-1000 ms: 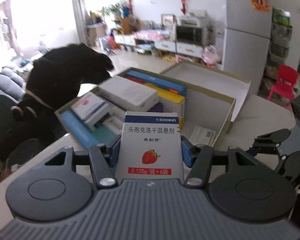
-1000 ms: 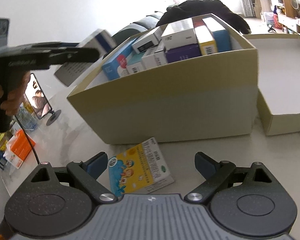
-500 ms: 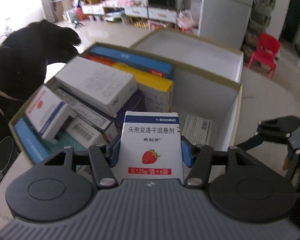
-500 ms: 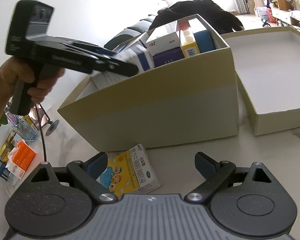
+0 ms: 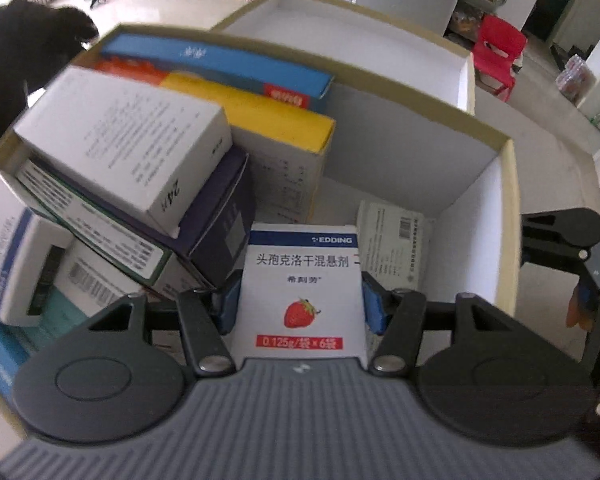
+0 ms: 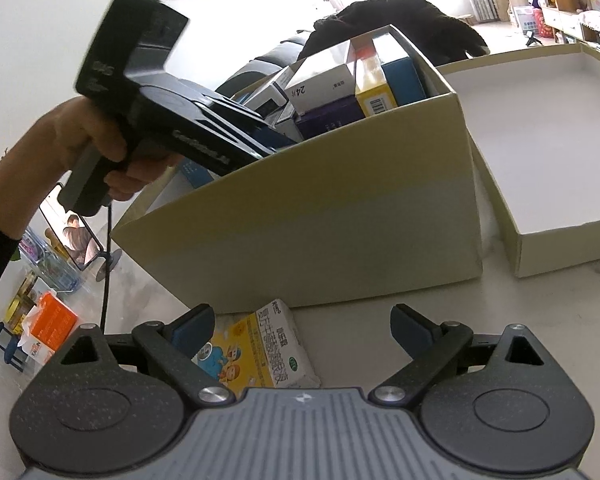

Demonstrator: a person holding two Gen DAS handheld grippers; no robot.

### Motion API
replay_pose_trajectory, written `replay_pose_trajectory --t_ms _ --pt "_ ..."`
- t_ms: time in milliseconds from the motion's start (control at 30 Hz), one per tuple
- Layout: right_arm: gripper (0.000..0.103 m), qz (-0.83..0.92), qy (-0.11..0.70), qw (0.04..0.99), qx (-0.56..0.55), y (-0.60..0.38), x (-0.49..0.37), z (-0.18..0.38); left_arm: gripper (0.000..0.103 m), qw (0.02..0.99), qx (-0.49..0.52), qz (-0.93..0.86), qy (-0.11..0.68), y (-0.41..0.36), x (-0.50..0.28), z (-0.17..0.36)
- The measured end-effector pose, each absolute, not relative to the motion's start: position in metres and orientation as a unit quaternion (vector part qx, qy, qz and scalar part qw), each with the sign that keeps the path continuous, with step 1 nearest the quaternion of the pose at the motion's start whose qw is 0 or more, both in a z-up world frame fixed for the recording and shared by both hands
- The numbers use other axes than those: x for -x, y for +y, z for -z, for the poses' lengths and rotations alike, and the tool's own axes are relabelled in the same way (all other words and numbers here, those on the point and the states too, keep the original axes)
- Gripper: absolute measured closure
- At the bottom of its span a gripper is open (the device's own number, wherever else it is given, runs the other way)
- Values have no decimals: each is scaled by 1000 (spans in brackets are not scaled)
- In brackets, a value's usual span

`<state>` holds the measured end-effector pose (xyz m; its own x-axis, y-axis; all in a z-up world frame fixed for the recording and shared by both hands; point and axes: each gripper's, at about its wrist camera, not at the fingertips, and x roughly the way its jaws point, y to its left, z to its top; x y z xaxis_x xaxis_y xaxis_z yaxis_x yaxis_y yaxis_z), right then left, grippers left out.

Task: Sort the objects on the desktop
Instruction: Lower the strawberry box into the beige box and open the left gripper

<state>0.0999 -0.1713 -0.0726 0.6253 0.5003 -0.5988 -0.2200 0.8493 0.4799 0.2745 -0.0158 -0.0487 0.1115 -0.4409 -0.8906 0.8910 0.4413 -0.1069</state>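
strawberry box held over the carton

left gripper (image 5: 300, 304) pinches the white strawberry box (image 5: 302, 292) by its sides, inside the mouth of the cardboard carton (image 6: 340, 216), over the bare corner. beside it in the carton: a white leaflet-like pack (image 5: 392, 244), possibly flat on the floor. stacked boxes fill the carton's far-left part. right gripper (image 6: 300, 328) has jaws spread, in front of the carton; yellow cartoon box (image 6: 256, 352) lies on the table there. carton lid (image 6: 540, 120) sits beyond.

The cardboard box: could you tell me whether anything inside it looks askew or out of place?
Yes. In the box, the white carton lies tilted across the purple carton, not flat. The yellow and blue cartons stand on edge behind them.
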Motion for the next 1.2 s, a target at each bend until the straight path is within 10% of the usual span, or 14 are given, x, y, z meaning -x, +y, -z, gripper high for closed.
replay_pose_trajectory --t_ms 667,1200 --pt "6 -201 379 882 -198 -176 -102 73 44 696 -257 456 492 -17 -279 56" --pt "6 -224 391 880 -151 -144 -80 66 21 791 -178 405 423 42 -249 0"
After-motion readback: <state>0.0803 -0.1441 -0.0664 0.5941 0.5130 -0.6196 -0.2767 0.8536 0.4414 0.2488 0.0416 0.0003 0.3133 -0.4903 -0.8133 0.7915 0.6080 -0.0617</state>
